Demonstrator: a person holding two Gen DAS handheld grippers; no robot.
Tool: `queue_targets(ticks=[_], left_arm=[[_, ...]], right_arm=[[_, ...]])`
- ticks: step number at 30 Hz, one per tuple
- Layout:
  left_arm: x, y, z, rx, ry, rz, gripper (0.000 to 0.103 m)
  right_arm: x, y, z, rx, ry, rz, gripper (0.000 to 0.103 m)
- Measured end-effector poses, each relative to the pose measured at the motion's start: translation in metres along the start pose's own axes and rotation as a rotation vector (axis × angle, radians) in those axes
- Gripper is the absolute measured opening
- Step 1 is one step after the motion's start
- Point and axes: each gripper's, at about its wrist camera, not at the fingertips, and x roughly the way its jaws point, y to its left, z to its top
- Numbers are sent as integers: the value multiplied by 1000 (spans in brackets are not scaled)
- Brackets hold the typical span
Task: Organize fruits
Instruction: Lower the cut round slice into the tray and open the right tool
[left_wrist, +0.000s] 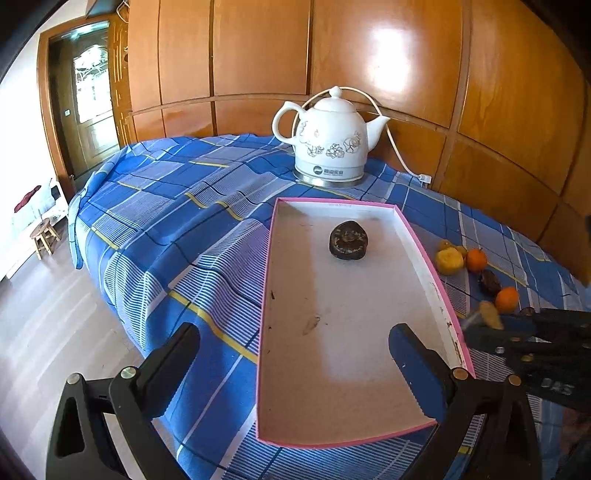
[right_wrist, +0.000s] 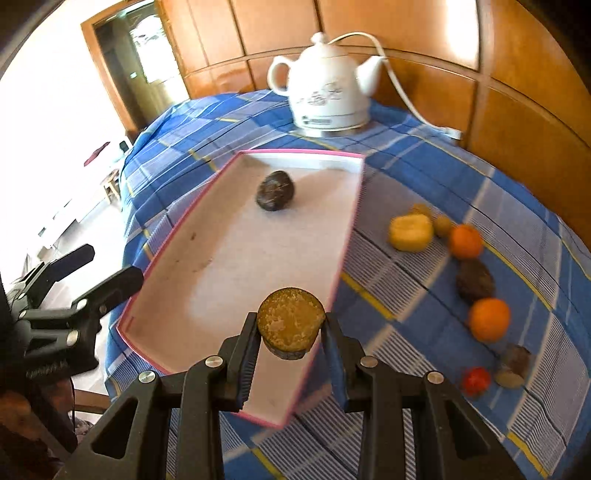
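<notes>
Fingers of the right gripper (right_wrist: 290, 334) clamp a yellow fruit piece (right_wrist: 290, 323) over the pink-rimmed tray's (right_wrist: 236, 158) near edge; the left gripper (left_wrist: 295, 354) hovers, jaws spread, holding nothing. I'd carry the piece well inside, low, clear of the dark fruit (right_wrist: 276, 190), before letting go.

Counts: 1 pink-edged tray (right_wrist: 207, 236), 1 dark fruit (right_wrist: 276, 190) in it ahead of the right claw (right_wrist: 290, 345). 1 yellow-brown fruit (right_wrist: 290, 320) between that claw's pads. Right of it on the surface (right_wrist: 424, 280): 2 oranges (right_wrist: 466, 240), 1 yellow fruit (right_wrist: 410, 232), 1 dark fruit (right_wrist: 474, 279), 1 small red one (right_wrist: 476, 380). 1 white kettle (right_wrist: 325, 88). 2 claws total.
</notes>
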Motion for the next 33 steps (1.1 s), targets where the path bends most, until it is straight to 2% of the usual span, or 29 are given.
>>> queue_targets(ticks=[8,15,21,24,33], left_arm=[[-5,7,-1,-15,-7,2,103],[-5,11,-2,-19,-4,-5,103],[-3,13,-4,-26,8,-2,103],[-1,14,-4,-34,15,-1,103],[-2,11,-4,-31,15,-2,103]], right_arm=[[37,15,34,-6,27,-25,34],[67,14,59,51,41,-44,34],[76,15,56,59,57,-63,38],[72,14,52,75,47,-60,46],[46,13,37,89,-6,-63,47]])
